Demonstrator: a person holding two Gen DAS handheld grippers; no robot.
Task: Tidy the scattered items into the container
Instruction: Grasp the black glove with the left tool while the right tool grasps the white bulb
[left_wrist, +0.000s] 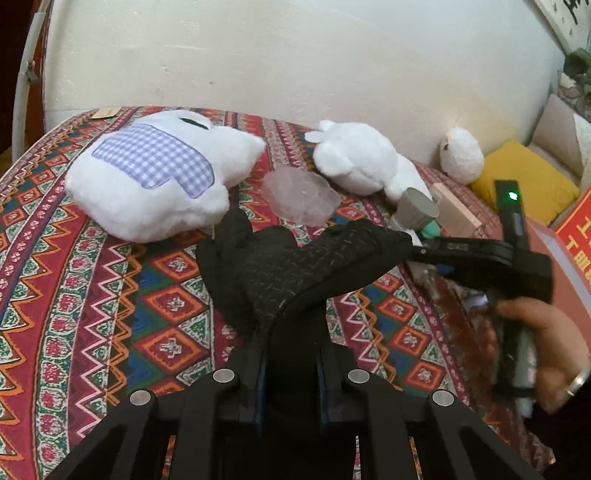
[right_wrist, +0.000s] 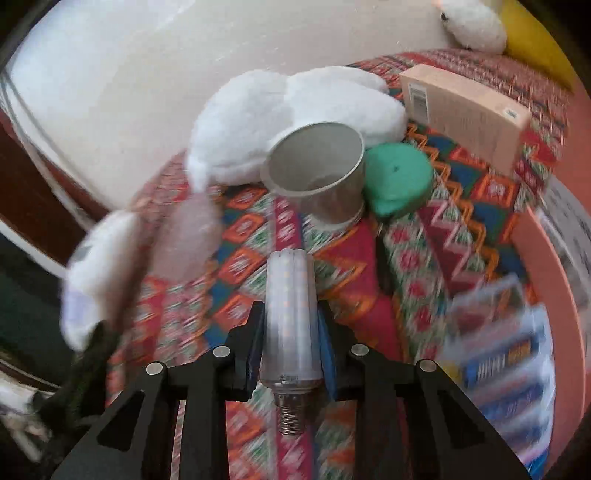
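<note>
Your left gripper (left_wrist: 290, 369) clamps a black glove (left_wrist: 288, 266), frame centre. Your right gripper (right_wrist: 291, 332) pinches a bulb (right_wrist: 290, 317), lower centre.

Both wrist views low over patterned cloth (left_wrist: 110, 295), facing wall, sharing grey cup (right_wrist: 317, 170)

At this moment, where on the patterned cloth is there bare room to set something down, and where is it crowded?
Bare cloth lies left of the black glove held by the left tool, nearer than the big white plush. A smaller strip lies between the bulb in the right tool and the metal cup. The back right is crowded: cup, green lid, white bunny, box.
</note>
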